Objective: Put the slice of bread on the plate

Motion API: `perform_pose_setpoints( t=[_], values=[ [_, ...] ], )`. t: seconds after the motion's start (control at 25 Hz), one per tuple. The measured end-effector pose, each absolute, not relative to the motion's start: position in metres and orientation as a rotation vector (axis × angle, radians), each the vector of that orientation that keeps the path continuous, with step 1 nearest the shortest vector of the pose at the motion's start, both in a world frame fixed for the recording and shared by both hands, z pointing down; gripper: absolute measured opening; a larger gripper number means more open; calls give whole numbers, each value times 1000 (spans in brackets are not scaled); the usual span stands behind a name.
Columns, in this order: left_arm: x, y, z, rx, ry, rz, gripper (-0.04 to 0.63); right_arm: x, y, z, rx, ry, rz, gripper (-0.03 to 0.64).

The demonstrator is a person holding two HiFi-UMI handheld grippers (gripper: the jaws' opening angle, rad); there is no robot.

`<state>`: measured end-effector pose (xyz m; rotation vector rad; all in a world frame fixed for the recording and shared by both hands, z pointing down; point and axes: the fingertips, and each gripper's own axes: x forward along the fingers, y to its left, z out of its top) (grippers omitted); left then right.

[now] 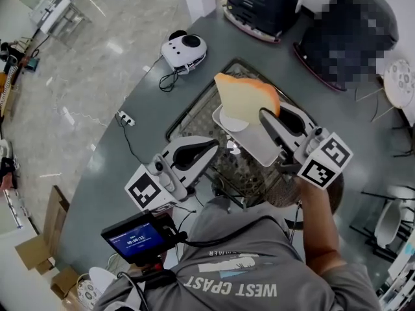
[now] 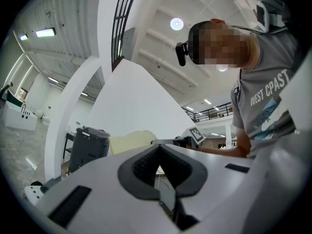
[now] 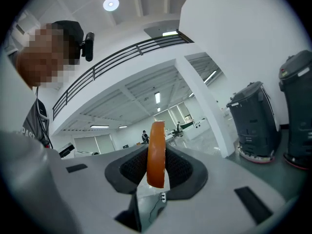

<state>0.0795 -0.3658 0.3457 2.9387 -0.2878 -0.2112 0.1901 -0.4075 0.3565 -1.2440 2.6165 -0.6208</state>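
Note:
In the head view the slice of bread (image 1: 245, 96), pale with an orange-brown crust, stands on edge above the plate, and my right gripper (image 1: 262, 116) is shut on its lower edge. The right gripper view shows the bread (image 3: 157, 150) edge-on, clamped between the dark pads of the right gripper (image 3: 157, 168). The white plate (image 1: 254, 144) hangs tilted over a wire rack. My left gripper (image 1: 217, 142) reaches its left edge. In the left gripper view the plate (image 2: 136, 101) rises as a broad white sheet from the closed left gripper (image 2: 158, 152), with the bread (image 2: 130, 143) behind it.
A dark wire rack (image 1: 194, 118) lies on the round grey table (image 1: 117, 167) under both grippers. A white rounded device (image 1: 185, 47) with a cable and a power strip (image 1: 125, 117) sit to the left. Black machines (image 1: 262, 2) stand at the far side.

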Motion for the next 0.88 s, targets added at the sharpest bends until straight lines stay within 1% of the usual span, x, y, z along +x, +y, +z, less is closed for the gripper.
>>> perform_pose_setpoints(
  t=[0.52, 0.88],
  values=[
    [51, -380, 384, 2851, -445, -149, 8, 193, -478, 512, -1196, 2441, -1119, 91],
    [37, -377, 408, 2798, -508, -119, 8, 205, -496, 625, -1222, 2243, -1449, 91]
  ],
)
